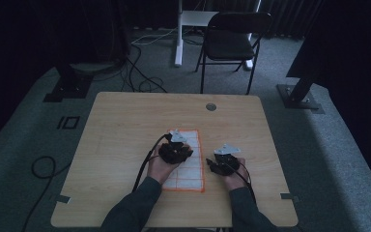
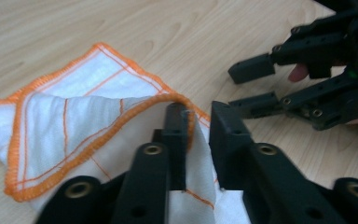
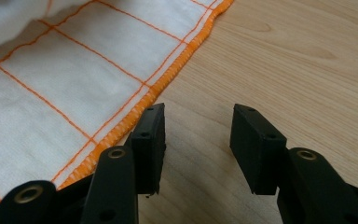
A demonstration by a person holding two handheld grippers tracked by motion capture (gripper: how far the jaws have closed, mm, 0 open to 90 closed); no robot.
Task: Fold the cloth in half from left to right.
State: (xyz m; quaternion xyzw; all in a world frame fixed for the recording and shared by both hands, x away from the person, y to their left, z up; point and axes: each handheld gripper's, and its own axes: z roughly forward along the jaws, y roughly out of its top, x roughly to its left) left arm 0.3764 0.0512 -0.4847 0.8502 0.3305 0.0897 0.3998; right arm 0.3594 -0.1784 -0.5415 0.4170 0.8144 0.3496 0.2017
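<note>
A white cloth (image 1: 189,173) with an orange hem and orange grid lines lies on the wooden table (image 1: 125,125), near its front middle. My left gripper (image 1: 175,152) is over the cloth's middle. In the left gripper view it (image 2: 199,116) is shut on a lifted hem of the cloth (image 2: 74,121), which folds back over the layer beneath. My right gripper (image 1: 222,162) rests just right of the cloth. In the right gripper view it (image 3: 198,130) stands open over bare wood, its left jaw touching the cloth's hem (image 3: 74,79). The left gripper view also catches the right gripper (image 2: 256,84), open.
A round grommet (image 1: 211,107) sits near the table's far edge. Beyond the table stand a black folding chair (image 1: 232,38) and a white desk leg (image 1: 178,34). Cables (image 1: 43,166) trail on the grey carpet at left.
</note>
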